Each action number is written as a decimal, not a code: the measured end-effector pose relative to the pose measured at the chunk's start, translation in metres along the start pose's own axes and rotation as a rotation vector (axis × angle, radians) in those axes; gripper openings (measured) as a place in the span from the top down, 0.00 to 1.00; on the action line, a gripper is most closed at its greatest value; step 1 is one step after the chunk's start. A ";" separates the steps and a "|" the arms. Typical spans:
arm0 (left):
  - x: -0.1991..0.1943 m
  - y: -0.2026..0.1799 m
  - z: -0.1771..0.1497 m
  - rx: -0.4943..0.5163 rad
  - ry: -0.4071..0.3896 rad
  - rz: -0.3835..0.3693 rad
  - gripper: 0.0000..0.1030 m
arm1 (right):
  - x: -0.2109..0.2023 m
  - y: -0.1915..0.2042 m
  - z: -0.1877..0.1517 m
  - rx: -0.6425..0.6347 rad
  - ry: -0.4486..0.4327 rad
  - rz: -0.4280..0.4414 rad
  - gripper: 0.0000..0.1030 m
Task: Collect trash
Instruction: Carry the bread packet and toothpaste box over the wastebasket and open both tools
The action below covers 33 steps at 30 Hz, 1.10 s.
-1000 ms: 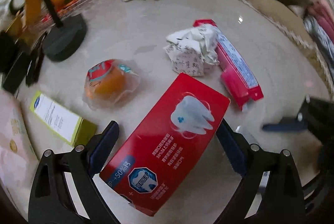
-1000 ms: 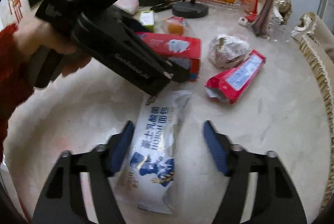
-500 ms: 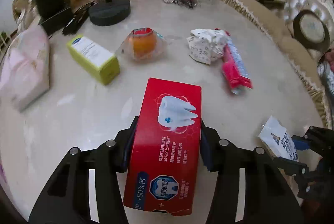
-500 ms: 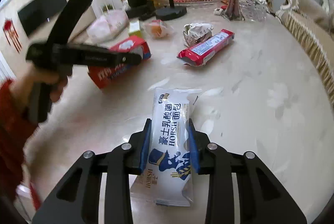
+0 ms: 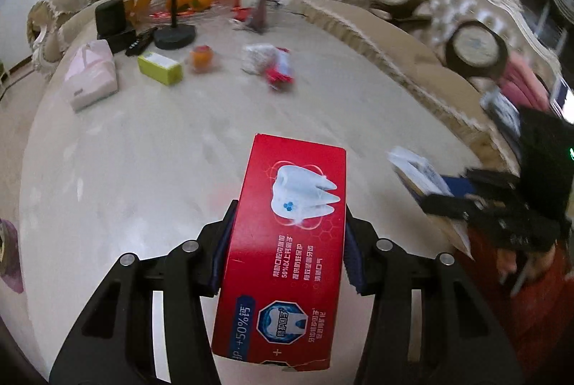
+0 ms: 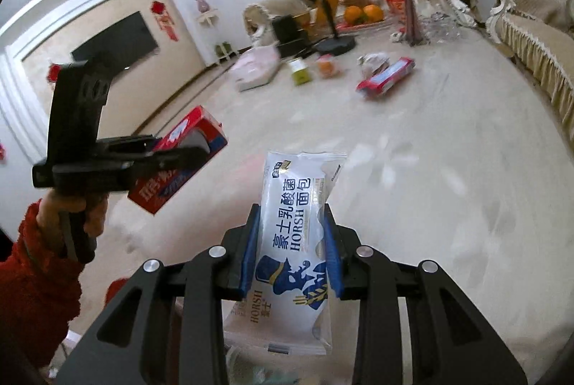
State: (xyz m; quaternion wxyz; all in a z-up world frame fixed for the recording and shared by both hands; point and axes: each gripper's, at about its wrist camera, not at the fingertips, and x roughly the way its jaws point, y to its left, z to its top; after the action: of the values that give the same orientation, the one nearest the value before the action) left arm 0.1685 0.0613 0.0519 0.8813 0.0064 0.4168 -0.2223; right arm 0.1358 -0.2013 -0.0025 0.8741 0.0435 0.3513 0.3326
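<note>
The left gripper [image 5: 287, 252] squeezes a red box [image 5: 287, 241] from both sides. The box is long and flat, made of shiny card, with a white tooth drawn on top. It is up in the air above the table [image 5: 143, 170]. The table top is pale, smooth stone with soft cloudy marks.

The right gripper [image 6: 290, 241] pinches a bread wrapper [image 6: 294, 241] between its blue pads [image 6: 249, 241]. The wrapper is thin, crinkly plastic, white with dark blue writing, and it bends a little at the top. It is also off the table.

In the right wrist view, the left gripper [image 6: 186, 155] is black and hard, held by a hand [image 6: 71, 209] in a fuzzy red sleeve.

Far back on the table lie a long red packet [image 6: 387, 76], a crumpled paper ball [image 6: 373, 60] touching it, a small orange thing in clear wrap [image 6: 328, 66], a little green box [image 6: 299, 71] and a soft pink pack [image 6: 254, 69]. They look blurry.

Behind them stands a black round stand [image 6: 335, 44] with a thin pole, and a tray of oranges [image 6: 362, 14].
</note>
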 end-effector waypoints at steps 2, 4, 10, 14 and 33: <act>-0.015 -0.022 -0.027 0.015 0.007 -0.032 0.51 | -0.014 0.013 -0.022 -0.010 0.018 0.022 0.70; -0.031 -0.046 -0.059 0.010 0.021 -0.074 0.51 | -0.029 0.029 -0.047 -0.028 0.043 0.043 0.70; -0.046 -0.100 -0.151 -0.012 0.086 -0.089 0.51 | -0.058 0.053 -0.116 -0.040 0.155 0.045 0.70; -0.023 -0.112 -0.197 -0.083 0.149 -0.074 0.51 | -0.049 0.052 -0.156 -0.006 0.254 0.047 0.70; 0.163 -0.081 -0.282 -0.257 0.465 0.153 0.50 | 0.122 0.013 -0.232 -0.030 0.586 -0.162 0.70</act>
State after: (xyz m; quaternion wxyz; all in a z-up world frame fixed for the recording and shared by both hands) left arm 0.0205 -0.0199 -0.2381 0.7699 -0.0233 0.6309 -0.0931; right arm 0.0443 -0.1526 -0.2439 0.7598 -0.0953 0.5859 0.2652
